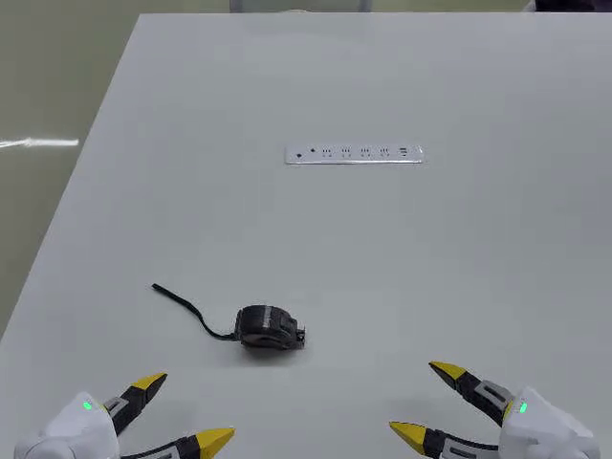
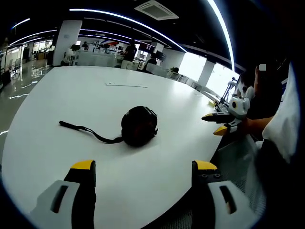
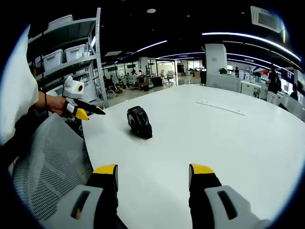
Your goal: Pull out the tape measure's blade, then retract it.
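Observation:
A black tape measure [image 1: 270, 328] lies on the white table [image 1: 382, 249], its black wrist strap [image 1: 186, 308] trailing off to the left. The blade is inside the case. My left gripper [image 1: 177, 413] is open at the near left edge, a short way in front of the case; in the left gripper view the tape measure [image 2: 139, 125] sits beyond the yellow-tipped jaws of that gripper [image 2: 143, 166]. My right gripper [image 1: 428, 404] is open at the near right, apart from the tape measure [image 3: 139, 122], which lies ahead and left of this gripper [image 3: 153, 170].
A white power strip [image 1: 354, 154] lies flat across the middle of the table. The table's left edge [image 1: 86, 163] borders a greenish floor. A mesh chair back [image 3: 47, 162] stands near the front edge, and office shelves and desks fill the background.

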Tool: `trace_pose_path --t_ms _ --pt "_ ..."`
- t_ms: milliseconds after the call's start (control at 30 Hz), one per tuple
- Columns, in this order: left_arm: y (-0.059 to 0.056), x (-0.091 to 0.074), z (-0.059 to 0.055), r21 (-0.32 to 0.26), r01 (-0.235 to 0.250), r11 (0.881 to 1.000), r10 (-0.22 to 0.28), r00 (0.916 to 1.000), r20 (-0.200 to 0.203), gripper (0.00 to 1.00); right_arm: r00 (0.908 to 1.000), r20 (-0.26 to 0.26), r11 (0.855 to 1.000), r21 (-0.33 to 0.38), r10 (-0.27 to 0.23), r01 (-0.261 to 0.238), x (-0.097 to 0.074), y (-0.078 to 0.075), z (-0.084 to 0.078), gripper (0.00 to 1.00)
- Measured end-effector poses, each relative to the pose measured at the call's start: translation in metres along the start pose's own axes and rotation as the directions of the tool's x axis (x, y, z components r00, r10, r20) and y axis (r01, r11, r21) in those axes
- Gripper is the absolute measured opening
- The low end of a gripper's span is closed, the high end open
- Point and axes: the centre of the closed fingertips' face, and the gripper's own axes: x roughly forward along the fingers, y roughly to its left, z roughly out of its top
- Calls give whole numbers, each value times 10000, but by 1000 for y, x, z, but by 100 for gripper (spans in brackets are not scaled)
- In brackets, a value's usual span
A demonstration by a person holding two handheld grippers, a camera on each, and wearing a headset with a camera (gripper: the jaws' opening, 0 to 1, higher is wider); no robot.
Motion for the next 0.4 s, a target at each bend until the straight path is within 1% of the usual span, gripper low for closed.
trace_pose_path --t_ms 133,267,400 --pt "0 0 0 -70 6 10000 -6 10000 44 81 10000 1 10000 12 14 -14 0 1 0 60" --pt "-1 -1 -1 -57 11 10000 -11 10000 4 81 10000 19 10000 32 8 -8 1 2 1 60" --pt "1 -1 -2 -87 -24 10000 24 10000 15 81 10000 27 10000 44 21 -21 0 2 1 60"
